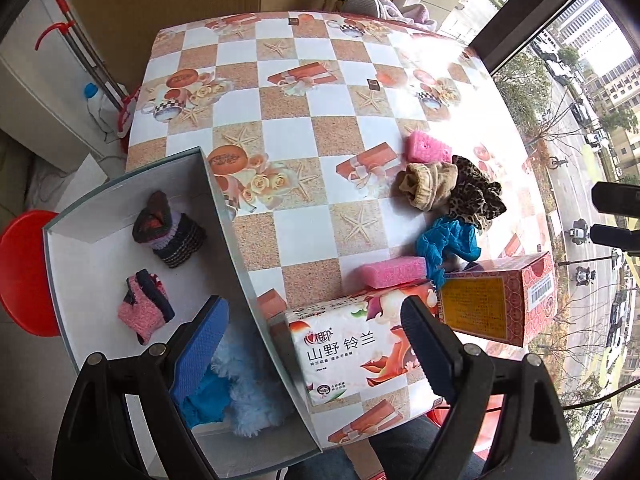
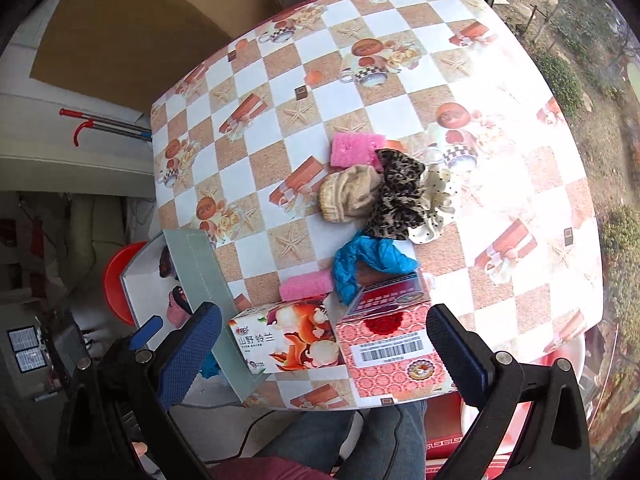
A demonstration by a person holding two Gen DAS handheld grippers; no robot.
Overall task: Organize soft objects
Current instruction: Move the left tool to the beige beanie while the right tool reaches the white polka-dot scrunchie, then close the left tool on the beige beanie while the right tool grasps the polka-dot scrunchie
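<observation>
A grey-rimmed white box (image 1: 224,200) stands at the table's left edge. In it lie a dark knitted roll (image 1: 170,232), a pink sock (image 1: 146,310) and fluffy blue items (image 1: 240,396). On the table lie two pink sponges (image 1: 428,148) (image 1: 392,272), a beige sock (image 1: 428,184), a leopard scrunchie (image 1: 476,194), a cream dotted scrunchie (image 2: 436,200) and a crumpled blue piece (image 1: 448,240). My left gripper (image 1: 316,344) is open and empty over the box's right wall. My right gripper (image 2: 324,344) is open and empty above the table's near edge.
A tissue pack (image 1: 360,344) and a red carton (image 1: 500,300) stand at the near table edge, also in the right wrist view (image 2: 288,340) (image 2: 392,348). A red stool (image 1: 24,272) is left of the box. A window runs along the right.
</observation>
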